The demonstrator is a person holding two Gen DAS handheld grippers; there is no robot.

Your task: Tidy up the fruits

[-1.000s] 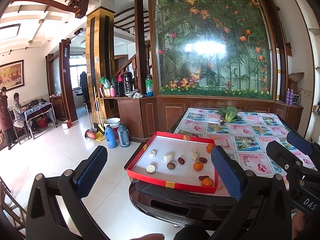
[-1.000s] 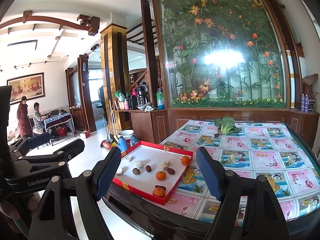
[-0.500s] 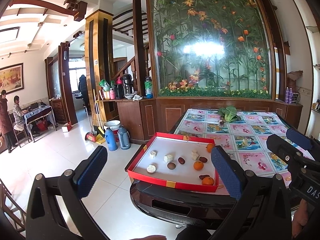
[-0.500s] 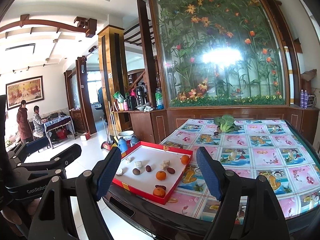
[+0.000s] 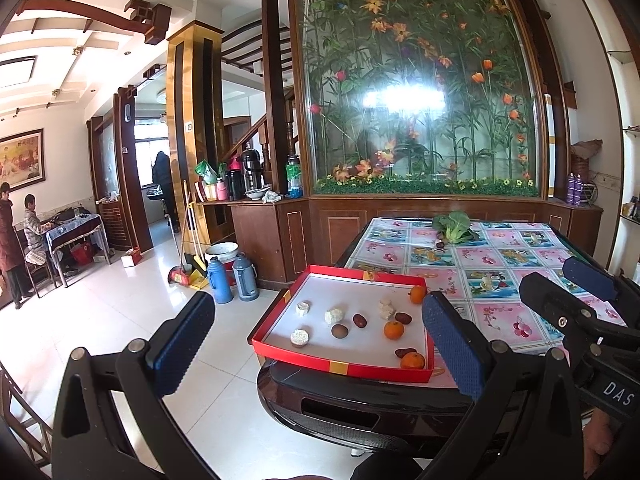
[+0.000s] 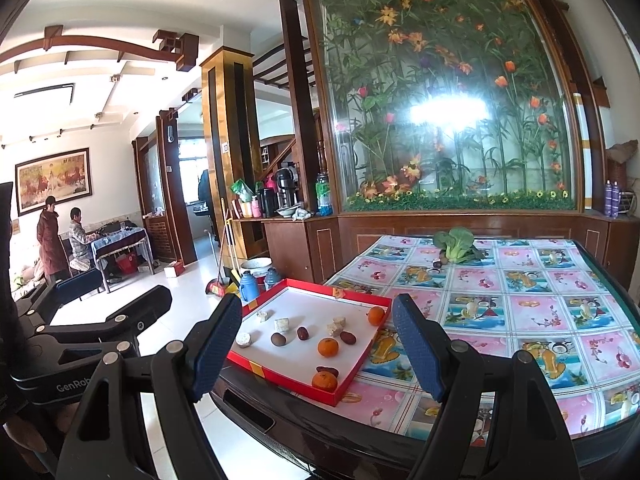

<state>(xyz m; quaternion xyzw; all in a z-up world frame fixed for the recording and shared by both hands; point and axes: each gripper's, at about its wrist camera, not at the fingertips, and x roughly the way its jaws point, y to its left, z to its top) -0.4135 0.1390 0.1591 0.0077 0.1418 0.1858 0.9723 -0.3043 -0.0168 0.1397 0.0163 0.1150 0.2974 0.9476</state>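
Observation:
A red tray [image 5: 340, 364] [image 6: 362, 368] with a white floor sits at the near left corner of the table. In it lie three oranges [image 5: 394, 329] [image 6: 328, 347], dark red dates [image 5: 359, 320] [image 6: 303, 333], a brown round fruit [image 5: 339, 331] [image 6: 277, 339] and pale cut chunks [image 5: 334, 315] [image 6: 282, 324]. My left gripper [image 5: 316, 344] is open, held in the air short of the table, with nothing between its blue pads. My right gripper [image 6: 316, 348] is open too, a little right of the left one and also off the table.
The table [image 6: 520, 312] carries a flowered cloth and a leafy green vegetable [image 5: 452, 226] [image 6: 456, 244] at its far end. Flasks [image 5: 245, 276] and a broom stand on the tiled floor at left. Two people are at a far table [image 5: 76, 226]. A glass flower screen backs the room.
Both grippers have tilted down a little, so the room sits slightly higher in view. The tray and fruit have not moved.

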